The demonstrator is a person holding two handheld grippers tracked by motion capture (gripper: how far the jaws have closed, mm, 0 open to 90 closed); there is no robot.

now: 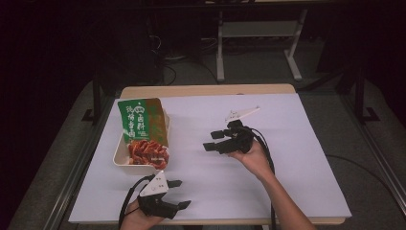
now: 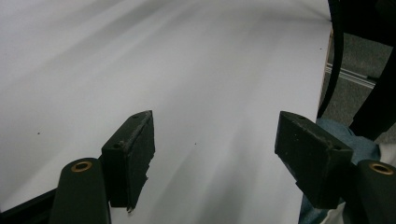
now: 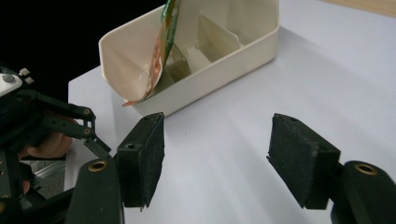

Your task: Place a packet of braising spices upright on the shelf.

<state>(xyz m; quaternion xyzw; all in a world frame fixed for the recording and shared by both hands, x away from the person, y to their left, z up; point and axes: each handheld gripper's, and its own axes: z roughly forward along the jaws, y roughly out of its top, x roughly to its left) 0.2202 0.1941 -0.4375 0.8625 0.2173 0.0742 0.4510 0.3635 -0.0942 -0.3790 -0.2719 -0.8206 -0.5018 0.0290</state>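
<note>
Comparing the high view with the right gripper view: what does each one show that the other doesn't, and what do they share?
High view alone: the printed green front of the snack packet, the right gripper from outside with the hand under it, the grey floor and the table's wooden far edge. Right gripper view alone: the inside of the cream tray, with its divider wall, and the packet edge-on leaning in it. Both: the tray, the packet, the white sheet, the left gripper near the table's front edge, and the right gripper's jaws standing open with nothing between them.
</note>
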